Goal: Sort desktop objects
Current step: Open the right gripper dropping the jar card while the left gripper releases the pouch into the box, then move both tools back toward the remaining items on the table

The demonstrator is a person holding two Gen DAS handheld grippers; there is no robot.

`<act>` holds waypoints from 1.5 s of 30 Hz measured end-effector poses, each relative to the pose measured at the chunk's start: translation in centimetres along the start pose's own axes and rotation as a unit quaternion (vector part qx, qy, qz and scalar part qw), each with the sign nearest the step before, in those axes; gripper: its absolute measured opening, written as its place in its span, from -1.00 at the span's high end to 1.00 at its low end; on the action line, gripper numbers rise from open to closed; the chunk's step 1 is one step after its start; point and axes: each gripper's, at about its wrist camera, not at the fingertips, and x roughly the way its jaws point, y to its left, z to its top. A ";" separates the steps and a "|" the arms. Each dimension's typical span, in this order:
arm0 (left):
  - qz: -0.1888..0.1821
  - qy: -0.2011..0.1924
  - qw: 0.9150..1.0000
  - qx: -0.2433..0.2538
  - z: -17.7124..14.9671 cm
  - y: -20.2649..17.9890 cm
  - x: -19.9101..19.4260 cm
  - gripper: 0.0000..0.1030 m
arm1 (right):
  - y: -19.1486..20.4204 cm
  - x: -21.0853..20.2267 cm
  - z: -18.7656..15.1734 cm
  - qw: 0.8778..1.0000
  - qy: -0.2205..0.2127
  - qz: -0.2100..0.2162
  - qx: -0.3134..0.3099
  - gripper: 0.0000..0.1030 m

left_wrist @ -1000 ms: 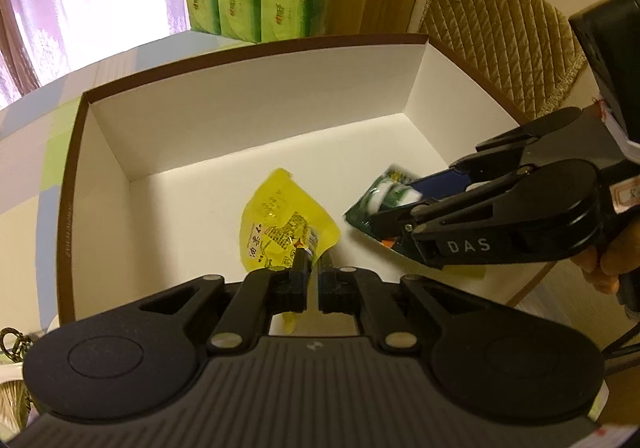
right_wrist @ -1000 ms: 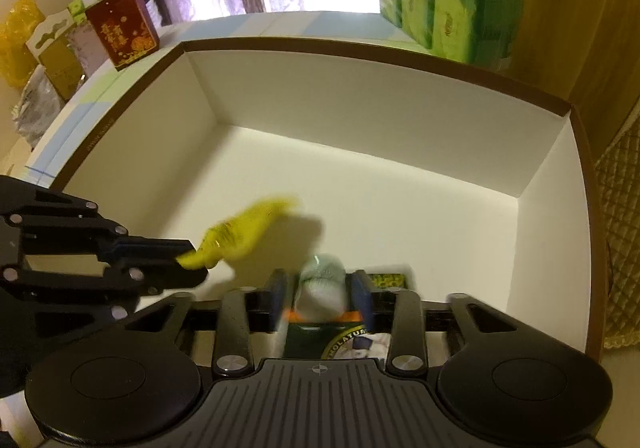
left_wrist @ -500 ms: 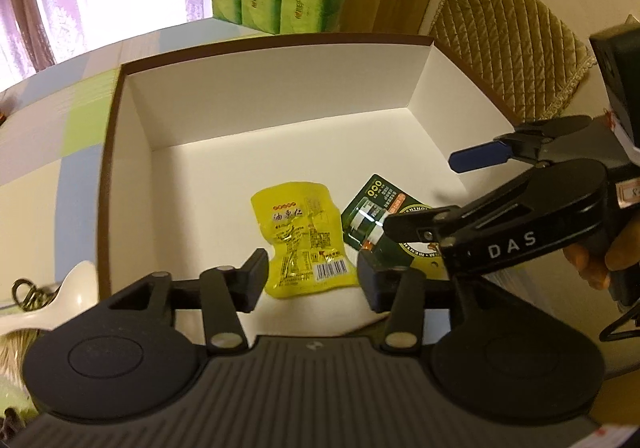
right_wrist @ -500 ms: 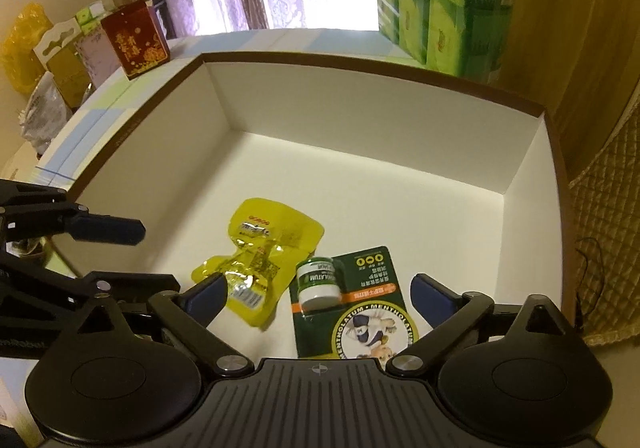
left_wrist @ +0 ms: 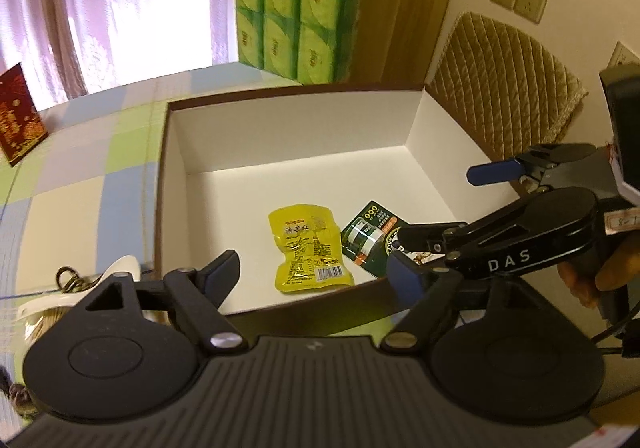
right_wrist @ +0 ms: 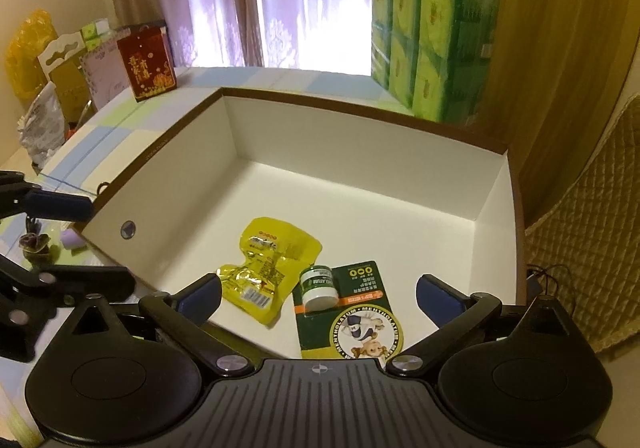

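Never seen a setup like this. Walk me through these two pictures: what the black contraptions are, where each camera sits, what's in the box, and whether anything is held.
No robot here: a person holds a hand-held gripper in each hand, each with a camera looking along its fingers. One picture is from the left hand-held gripper, one from the right hand-held gripper.

In the white box lie a yellow snack packet and a green balm card with a small jar on it.

Nothing is held. Both stand open with nothing between the fingers; the left one's jaws are opening.

Both wrist views down into box (left_wrist: 416, 120)
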 end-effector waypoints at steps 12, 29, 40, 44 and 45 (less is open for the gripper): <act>0.026 -0.023 0.999 -0.015 -2.6 0.6 -4.4 -0.66 | 2.5 -2.8 -1.4 1.000 -0.031 0.000 0.000 -0.96; 0.015 -0.014 1.000 -0.006 -7.4 7.2 -9.1 -0.66 | 11.7 -3.5 -3.8 0.999 -0.014 0.007 0.035 -0.96; 0.057 0.008 0.998 -0.026 -10.9 15.8 -11.7 -0.66 | 19.8 0.8 -4.2 0.998 -0.007 0.062 0.022 -0.95; 0.064 0.011 0.997 -0.029 -11.6 18.2 -12.1 -0.66 | 22.0 2.9 -4.8 0.998 -0.001 0.063 0.014 -0.72; 0.065 0.012 0.997 -0.031 -11.8 18.8 -12.2 -0.66 | 22.3 3.6 -4.9 0.998 0.004 0.061 0.016 -0.70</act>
